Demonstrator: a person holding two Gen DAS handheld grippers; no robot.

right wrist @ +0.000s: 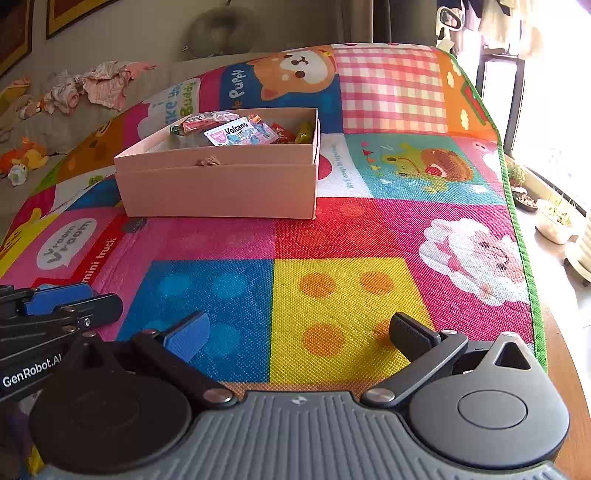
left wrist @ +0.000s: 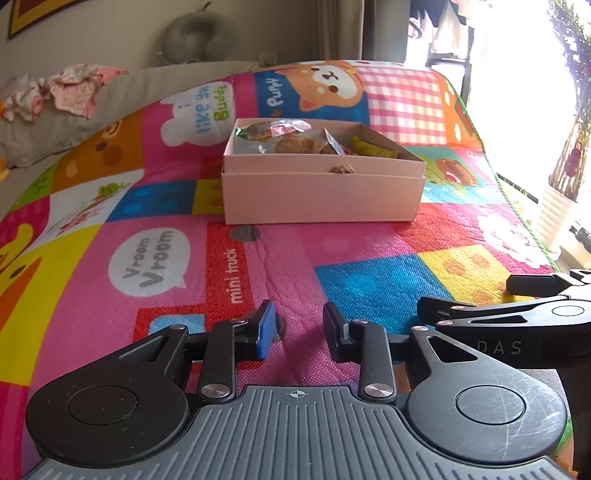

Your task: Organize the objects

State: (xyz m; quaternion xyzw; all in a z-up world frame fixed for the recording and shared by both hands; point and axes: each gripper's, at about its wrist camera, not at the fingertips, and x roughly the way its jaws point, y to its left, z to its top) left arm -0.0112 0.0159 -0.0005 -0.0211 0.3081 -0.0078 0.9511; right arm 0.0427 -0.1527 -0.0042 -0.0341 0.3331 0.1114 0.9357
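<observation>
A pale pink box (left wrist: 321, 192) (right wrist: 221, 188) stands on a colourful play mat (left wrist: 332, 258) (right wrist: 332, 236), with several snack packets (left wrist: 291, 140) (right wrist: 240, 131) inside it. My left gripper (left wrist: 299, 328) rests low over the mat in front of the box, open, with a moderate gap and nothing between its fingers. My right gripper (right wrist: 299, 332) sits beside it to the right, open wide and empty, over the blue and yellow squares. In the right wrist view the left gripper's fingers (right wrist: 59, 299) show at the left edge; the left wrist view catches the right gripper's arm (left wrist: 517, 317).
A grey neck pillow (left wrist: 199, 35) leans on the wall behind. Crumpled pink clothes (left wrist: 70, 90) and soft toys (right wrist: 22, 158) lie on the grey bedding at the left. Potted plants (right wrist: 554, 218) stand by the bright window past the mat's green right edge.
</observation>
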